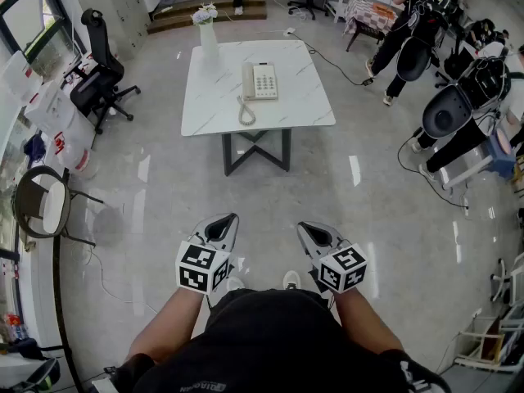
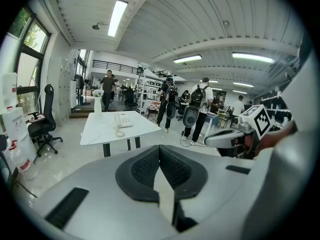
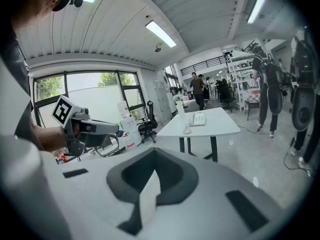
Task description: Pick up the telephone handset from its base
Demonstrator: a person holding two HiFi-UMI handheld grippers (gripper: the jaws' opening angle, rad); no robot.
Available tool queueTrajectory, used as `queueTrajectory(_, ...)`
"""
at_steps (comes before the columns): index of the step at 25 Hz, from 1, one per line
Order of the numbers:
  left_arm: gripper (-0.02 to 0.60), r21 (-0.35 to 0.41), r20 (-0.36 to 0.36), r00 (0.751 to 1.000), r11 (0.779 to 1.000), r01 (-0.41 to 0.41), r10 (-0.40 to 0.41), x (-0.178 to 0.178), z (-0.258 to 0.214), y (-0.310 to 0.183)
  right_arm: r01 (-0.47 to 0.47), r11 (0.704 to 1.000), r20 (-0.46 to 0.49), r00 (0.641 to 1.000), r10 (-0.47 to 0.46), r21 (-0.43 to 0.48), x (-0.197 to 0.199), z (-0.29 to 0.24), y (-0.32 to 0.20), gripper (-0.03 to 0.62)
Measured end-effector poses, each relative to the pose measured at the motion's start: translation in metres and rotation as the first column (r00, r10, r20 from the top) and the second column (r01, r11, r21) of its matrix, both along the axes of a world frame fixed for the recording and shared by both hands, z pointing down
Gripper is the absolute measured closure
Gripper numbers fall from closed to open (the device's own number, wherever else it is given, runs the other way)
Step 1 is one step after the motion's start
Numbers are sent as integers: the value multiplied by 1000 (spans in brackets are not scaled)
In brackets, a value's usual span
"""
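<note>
Both tongs hang low at the near side, just ahead of the person's body and well apart from the worktop. The left tongs are closed together with nothing between them. The right tongs are together too, and empty. The handset lies in its cradle on the left side of the phone, which sits on the far half of the white worktop. Its coiled cord trails toward the near edge. A vase stands at the far left corner. A black chair stands left of the worktop, and people stand far right.
</note>
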State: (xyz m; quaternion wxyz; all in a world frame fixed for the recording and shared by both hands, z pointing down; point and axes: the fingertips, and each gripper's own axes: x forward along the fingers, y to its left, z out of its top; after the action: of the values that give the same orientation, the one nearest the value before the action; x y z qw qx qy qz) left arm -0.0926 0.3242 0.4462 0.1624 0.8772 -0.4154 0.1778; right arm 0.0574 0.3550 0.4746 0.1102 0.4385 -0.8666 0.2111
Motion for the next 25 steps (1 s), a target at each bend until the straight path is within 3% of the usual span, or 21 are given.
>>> queueTrajectory(10,580,-3,-14,1000,1000,5,-5,-4,1,4,5,1000,-6,1000,-5,-1,-5,1,6,594)
queueTrajectory(15,580,-22,-28,1000,1000,4,-5,-8,4,4,-10,1000,45,999,10,-17,-10,-1,5,592)
queueTrajectory(19,580,-54,-73,997,998,12,-16,-11,6,2,-6,1000,24,1000,6,-19,-13,1,4,592)
queueTrajectory(25,580,-44,-64,998,999,14,-17,-19,6,0,-9,1000,20,1000,9,-7,-19,-2,0,592)
